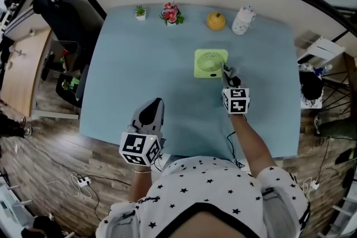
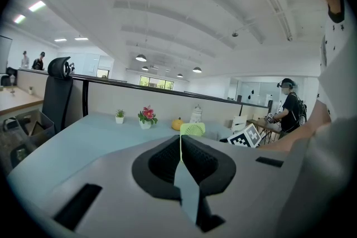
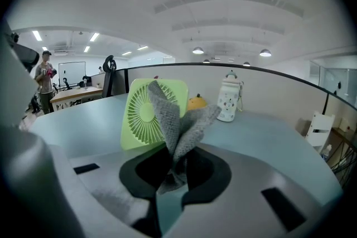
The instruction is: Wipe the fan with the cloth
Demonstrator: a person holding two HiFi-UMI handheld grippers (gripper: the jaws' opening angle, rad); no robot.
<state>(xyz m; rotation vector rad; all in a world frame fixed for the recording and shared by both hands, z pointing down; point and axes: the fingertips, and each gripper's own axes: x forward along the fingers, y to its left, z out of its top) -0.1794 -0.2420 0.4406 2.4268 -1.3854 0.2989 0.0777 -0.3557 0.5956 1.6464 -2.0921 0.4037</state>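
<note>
Clamping grey cloth (image 3: 177, 120), R tongs (image 3: 170, 171) just beside green fan (image 3: 142, 114); L tongs (image 2: 180, 154) closed, empty.

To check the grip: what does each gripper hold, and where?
The right gripper pinches the grey cloth by its bunched lower end; the left gripper holds nothing.

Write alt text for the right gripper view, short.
The right hand-held gripper, jaws shut on a grey knitted cloth that sticks up in front of a light-green square plastic fan standing on a pale blue table. A small orange pumpkin-shaped ornament and a white patterned bottle stand behind.
</note>
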